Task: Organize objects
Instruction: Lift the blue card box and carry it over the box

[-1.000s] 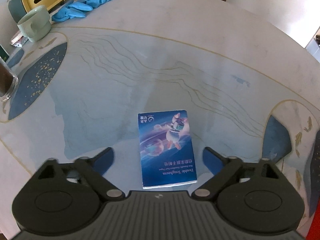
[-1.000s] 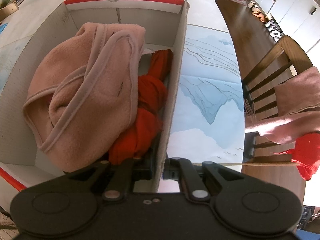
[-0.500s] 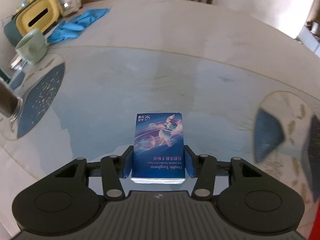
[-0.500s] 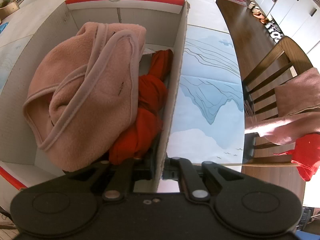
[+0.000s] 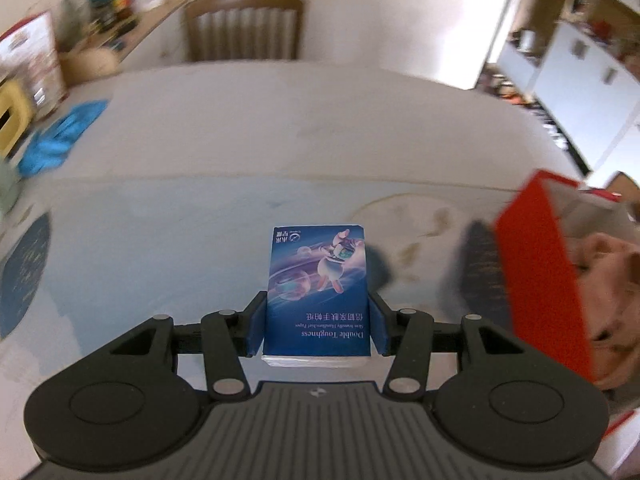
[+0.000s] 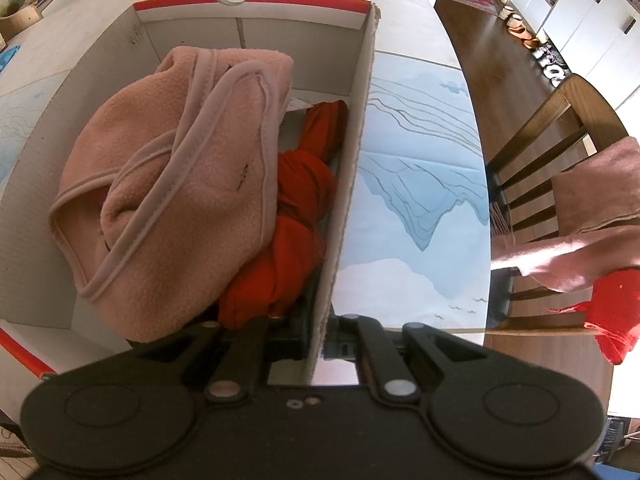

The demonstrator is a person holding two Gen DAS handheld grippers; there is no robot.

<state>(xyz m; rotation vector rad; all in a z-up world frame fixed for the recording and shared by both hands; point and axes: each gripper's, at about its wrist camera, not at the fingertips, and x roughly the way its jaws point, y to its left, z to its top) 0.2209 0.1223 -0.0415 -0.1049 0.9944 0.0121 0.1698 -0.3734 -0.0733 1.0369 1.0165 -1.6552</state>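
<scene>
A flat blue tissue packet [image 5: 318, 292] with a cartoon figure carries, upside down to the left wrist camera, the English words "Double Toughness" above a smaller line, "Skin friendly Handkerchief Paper". A row of Chinese characters and a round logo also sit on it, too small to read.

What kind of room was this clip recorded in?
Most likely a home dining room next to a kitchen. A large table with a printed cover has wooden chairs around it, white cabinets line the far wall over a wood floor, and shoes sit by them.
</scene>
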